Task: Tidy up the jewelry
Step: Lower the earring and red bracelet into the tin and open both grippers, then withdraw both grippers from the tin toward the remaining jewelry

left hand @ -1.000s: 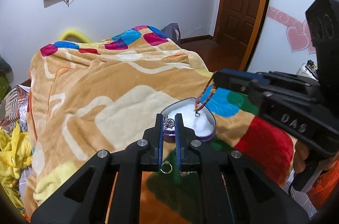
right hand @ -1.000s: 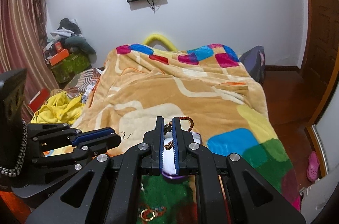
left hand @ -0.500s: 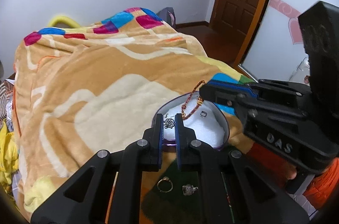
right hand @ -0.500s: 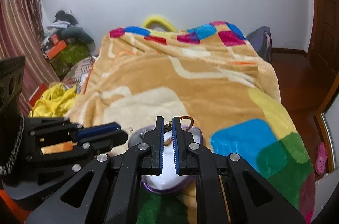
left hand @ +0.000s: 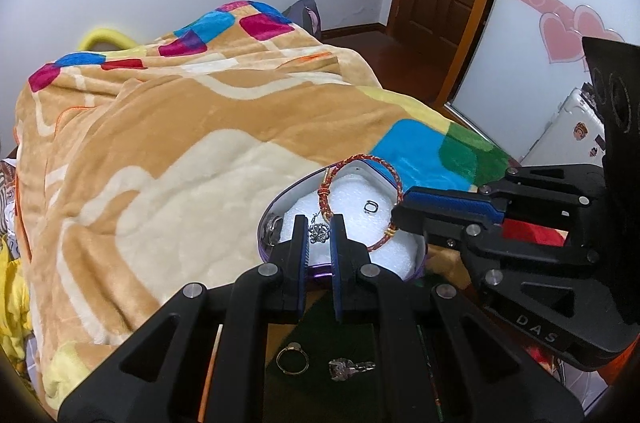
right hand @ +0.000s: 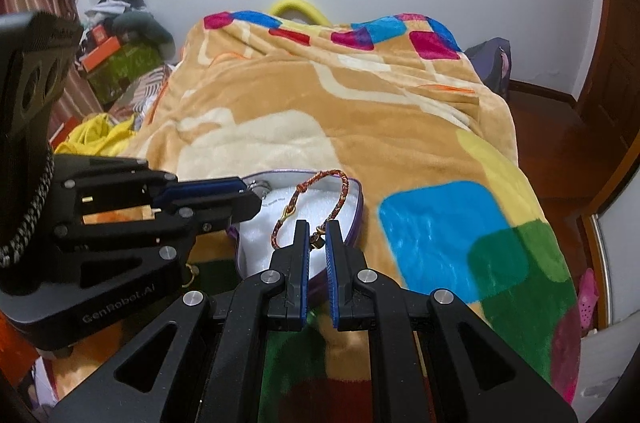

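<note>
**Mia:** Jaws first! Our left gripper point(left hand: 319, 229) has its jaws squeezed on a small silver charm point(left hand: 319, 233). Our right gripper point(right hand: 317, 238) has its jaws pinched on the clasp end of the red braided bracelet point(right hand: 320, 187).

**Ben:** We see the bracelet making a loop above the purple box point(left hand: 280, 201). The loop stands up at about 12 o'clock from our right jaws. Its other end, with a little gold hook point(right hand: 288, 210), hangs at about 10 o'clock from them.

**Mia:** The box lies open on the bed blanket point(left hand: 180, 151). Inside we see white foam point(left hand: 352, 197). A small square ring point(left hand: 370, 207) sits on the foam, at about 1 o'clock from our left jaws.

**Ben:** Something shiny point(left hand: 274, 226) sits at the box's left edge too, but we can't tell what it is.

**Mia:** On the dark green patch under our left gripper, at about 6 o'clock, lie a gold ring point(left hand: 292, 359) and a sparkly silver ring point(left hand: 340, 369). They are near each other and not in the box.

**Ben:** Both our grippers are just beside each other over the box.
</note>
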